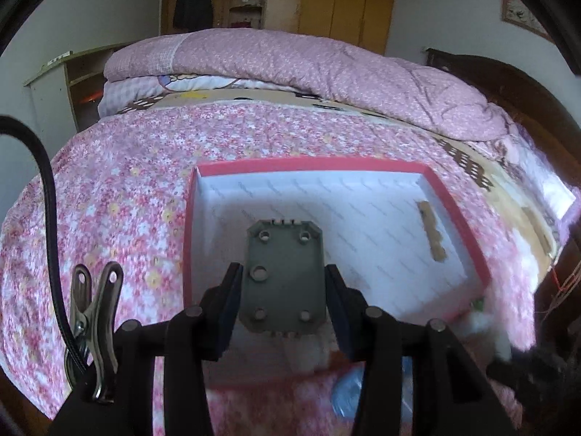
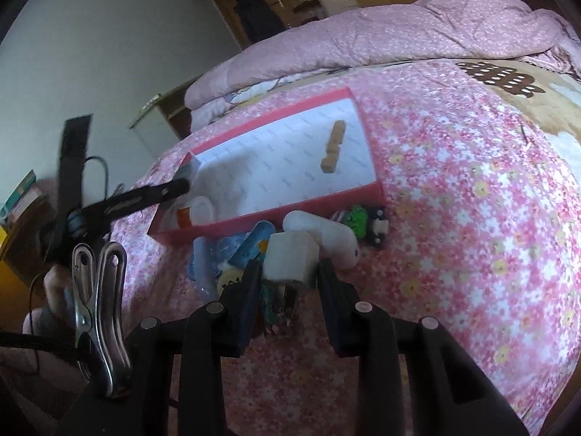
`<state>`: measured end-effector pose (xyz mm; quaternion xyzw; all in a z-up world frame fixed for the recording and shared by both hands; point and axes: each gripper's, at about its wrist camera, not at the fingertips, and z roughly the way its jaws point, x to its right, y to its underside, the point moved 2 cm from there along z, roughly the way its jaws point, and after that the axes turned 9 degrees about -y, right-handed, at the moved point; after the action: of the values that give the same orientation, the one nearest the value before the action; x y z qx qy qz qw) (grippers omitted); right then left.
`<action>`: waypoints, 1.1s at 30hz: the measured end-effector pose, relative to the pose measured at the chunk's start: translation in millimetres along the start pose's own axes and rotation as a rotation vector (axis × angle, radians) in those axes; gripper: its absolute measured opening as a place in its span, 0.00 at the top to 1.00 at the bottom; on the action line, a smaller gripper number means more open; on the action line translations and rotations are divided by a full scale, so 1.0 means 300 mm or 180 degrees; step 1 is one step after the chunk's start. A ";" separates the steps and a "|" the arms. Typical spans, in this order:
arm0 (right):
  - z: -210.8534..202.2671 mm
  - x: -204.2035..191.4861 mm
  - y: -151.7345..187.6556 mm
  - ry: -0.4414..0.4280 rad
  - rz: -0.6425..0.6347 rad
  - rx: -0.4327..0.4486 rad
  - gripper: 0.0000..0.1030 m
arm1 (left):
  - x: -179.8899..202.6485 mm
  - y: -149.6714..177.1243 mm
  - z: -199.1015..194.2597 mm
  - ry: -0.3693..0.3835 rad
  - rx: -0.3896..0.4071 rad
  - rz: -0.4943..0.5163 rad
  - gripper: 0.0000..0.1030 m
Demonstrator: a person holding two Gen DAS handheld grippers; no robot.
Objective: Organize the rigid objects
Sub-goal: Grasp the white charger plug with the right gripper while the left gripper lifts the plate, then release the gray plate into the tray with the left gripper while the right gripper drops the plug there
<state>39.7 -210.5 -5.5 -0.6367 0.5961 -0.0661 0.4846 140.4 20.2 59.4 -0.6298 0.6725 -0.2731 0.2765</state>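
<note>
Left gripper [image 1: 284, 287] clamps grey plate [image 1: 283, 279] over red box [image 1: 457, 203]; right gripper [image 2: 290, 276] grips white block [image 2: 290, 259] at pile [image 2: 232, 254] beside box. Inside: wooden piece [image 2: 332, 147], approx. two more (blurry). Most left.

A bed [image 1: 127, 167] with a pink floral cover fills the room; a folded quilt [image 1: 326, 69] lies across it, a wooden wardrobe [image 1: 345, 0] stands behind, and the walls [image 1: 90, 7] are pale.
</note>
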 end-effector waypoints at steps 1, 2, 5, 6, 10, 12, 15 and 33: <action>0.003 0.004 0.001 -0.0012 0.0008 -0.0015 0.68 | 0.002 -0.014 0.015 -0.0030 0.0008 0.0009 0.54; 0.005 0.006 0.002 -0.0028 0.0014 -0.0026 0.68 | 0.004 -0.032 0.031 -0.0072 0.0015 0.0016 0.54; 0.003 0.009 0.000 -0.0052 0.0015 -0.0001 0.68 | 0.001 -0.073 0.066 -0.0100 0.0045 0.0010 0.54; 0.002 0.011 0.000 -0.0057 0.0015 0.0002 0.68 | 0.000 -0.083 0.076 -0.0101 0.0041 0.0006 0.54; -0.002 0.014 0.000 -0.0066 0.0018 0.0015 0.68 | 0.006 -0.113 0.118 -0.0119 0.0029 0.0006 0.54; -0.003 0.014 0.001 -0.0071 0.0018 0.0021 0.68 | 0.010 -0.119 0.133 -0.0117 0.0019 0.0011 0.54; -0.003 0.014 0.002 -0.0075 0.0015 0.0019 0.68 | 0.019 -0.123 0.154 -0.0143 -0.0001 0.0037 0.54; -0.003 -0.007 -0.001 -0.0108 -0.0030 0.0033 0.68 | 0.009 -0.114 0.165 -0.0292 -0.0085 0.0012 0.38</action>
<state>38.7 -209.3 -3.9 -0.6381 0.5844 -0.0606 0.4976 199.5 14.7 49.4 -0.6440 0.6639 -0.2345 0.2990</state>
